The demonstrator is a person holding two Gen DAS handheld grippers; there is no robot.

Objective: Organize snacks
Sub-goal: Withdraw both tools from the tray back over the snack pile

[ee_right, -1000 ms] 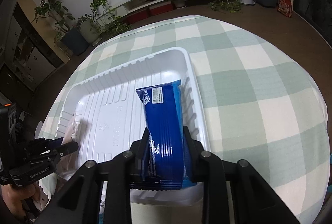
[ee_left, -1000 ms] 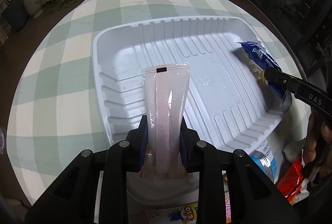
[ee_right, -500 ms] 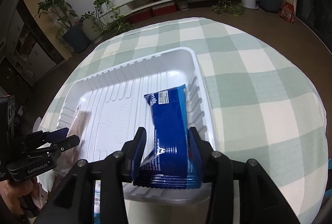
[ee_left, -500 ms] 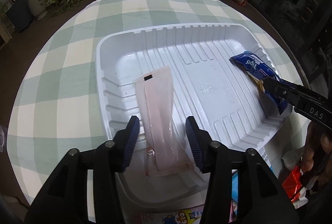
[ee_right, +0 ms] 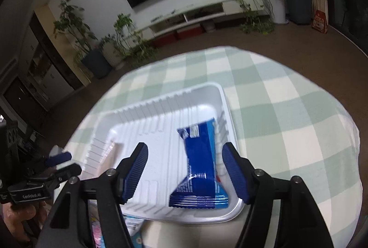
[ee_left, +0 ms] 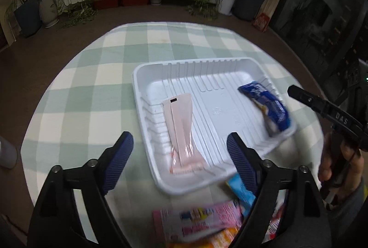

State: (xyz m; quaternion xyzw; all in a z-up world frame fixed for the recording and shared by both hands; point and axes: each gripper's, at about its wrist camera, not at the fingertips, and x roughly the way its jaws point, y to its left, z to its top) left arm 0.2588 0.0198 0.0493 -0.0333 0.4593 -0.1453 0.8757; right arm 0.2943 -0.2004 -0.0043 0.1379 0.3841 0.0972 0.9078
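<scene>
In white tray (ee_left: 232,63) on checked worktop (ee_left: 92,91): pink packet (ee_left: 180,124) lies left, blue packet (ee_right: 201,160) right. My left claw (ee_left: 180,151) and right claw (ee_right: 184,169) opening wide, empty. Release step. Next: fetch loose snacks (ee_left: 202,218) near tray's near edge.

The tray (ee_left: 147,68) is thin white moulded plastic, ribbed along its walls, with a slight sheen. The pink sachet (ee_left: 181,124) is matt film with crimped ends. The blue pack (ee_right: 202,156) is glossy foil-like wrap, creased and crimped at its end. The tablecloth (ee_left: 92,96) is matt checked cloth. Gripper pads (ee_right: 135,169) are blue, finely ribbed rubber-like material on matt black plastic arms with metal screws.
</scene>
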